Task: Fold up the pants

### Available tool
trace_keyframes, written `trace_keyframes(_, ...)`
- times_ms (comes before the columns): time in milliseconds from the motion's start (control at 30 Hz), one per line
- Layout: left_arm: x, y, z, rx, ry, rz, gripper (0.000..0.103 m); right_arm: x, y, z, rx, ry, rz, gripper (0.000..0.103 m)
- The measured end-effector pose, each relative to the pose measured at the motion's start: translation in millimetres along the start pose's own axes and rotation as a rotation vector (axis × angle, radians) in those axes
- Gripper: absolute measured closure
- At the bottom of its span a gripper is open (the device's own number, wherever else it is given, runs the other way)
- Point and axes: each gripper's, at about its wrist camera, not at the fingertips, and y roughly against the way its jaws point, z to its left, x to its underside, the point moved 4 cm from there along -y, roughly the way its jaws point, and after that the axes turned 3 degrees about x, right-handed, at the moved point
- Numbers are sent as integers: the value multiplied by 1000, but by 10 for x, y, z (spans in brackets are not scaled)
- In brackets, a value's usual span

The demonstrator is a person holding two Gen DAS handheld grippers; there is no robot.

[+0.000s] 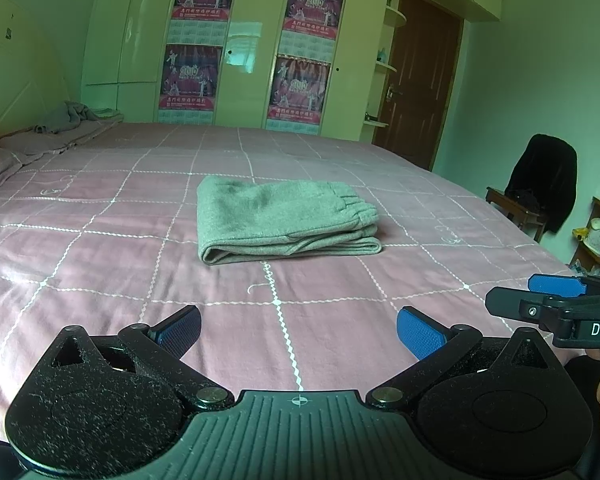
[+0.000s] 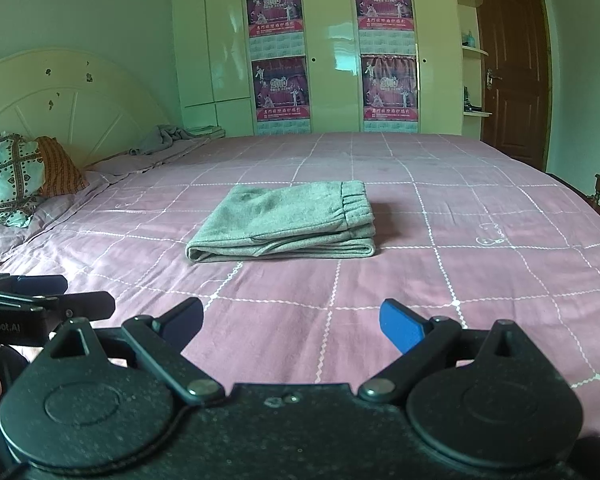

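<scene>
Grey pants [image 1: 284,220] lie folded into a compact stack in the middle of the pink checked bed [image 1: 100,280], elastic waistband to the right; they also show in the right wrist view [image 2: 288,222]. My left gripper [image 1: 298,330] is open and empty, held well short of the pants near the bed's front. My right gripper [image 2: 292,322] is open and empty too, at a similar distance. The right gripper shows at the right edge of the left wrist view [image 1: 556,300], and the left gripper at the left edge of the right wrist view [image 2: 48,296].
A headboard [image 2: 60,100], pillows [image 2: 16,176] and a crumpled grey blanket [image 2: 168,138] are at the bed's left end. A wardrobe with posters [image 2: 332,52] stands behind the bed. A chair with a dark garment [image 1: 544,184] and a door [image 1: 416,80] are on the right.
</scene>
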Motion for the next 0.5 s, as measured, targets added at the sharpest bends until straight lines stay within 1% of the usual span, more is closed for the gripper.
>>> trace_keyframes(500,23,-36,28,-2,-3,5,0,-1,3,-23,1,0,3,8)
